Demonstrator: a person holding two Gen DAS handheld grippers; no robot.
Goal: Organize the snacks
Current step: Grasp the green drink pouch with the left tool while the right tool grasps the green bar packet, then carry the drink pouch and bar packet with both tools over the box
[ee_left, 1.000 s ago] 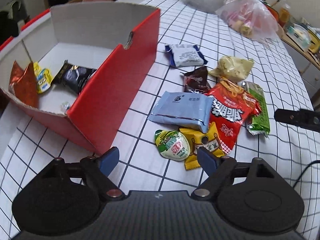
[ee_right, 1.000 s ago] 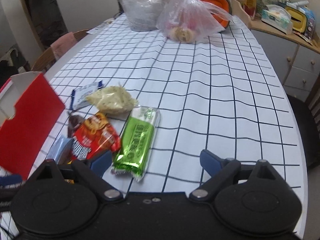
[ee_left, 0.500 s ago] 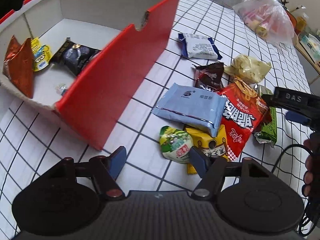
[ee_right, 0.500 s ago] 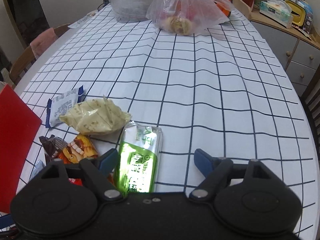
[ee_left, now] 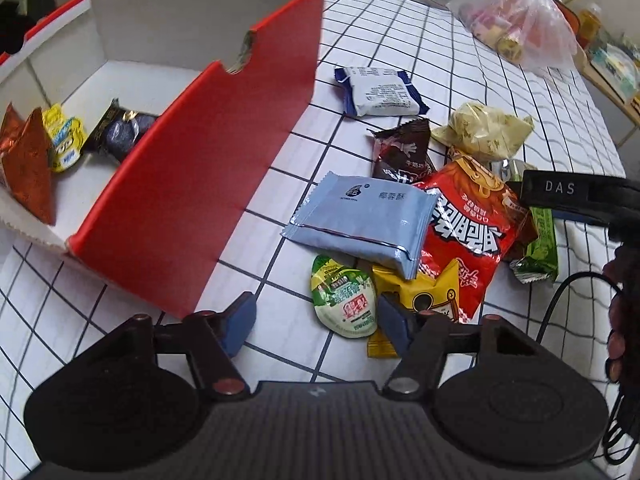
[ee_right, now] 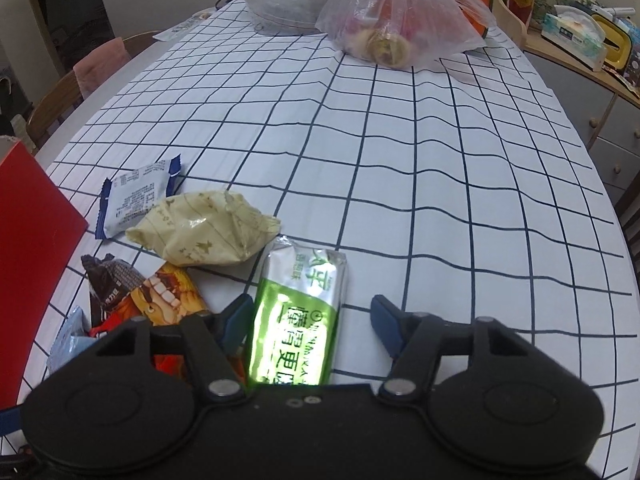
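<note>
You see a white tabletop (ee_right: 400, 184) gridded in dark lines, a red cardboard box (ee_left: 192, 184) with white inside, and a shiny green foil snack packet (ee_right: 298, 320).

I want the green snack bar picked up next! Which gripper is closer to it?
Right. The right gripper is open with the green snack bar lying between its fingers. The left gripper sits over by the green-lidded cup, across the pile.
</note>
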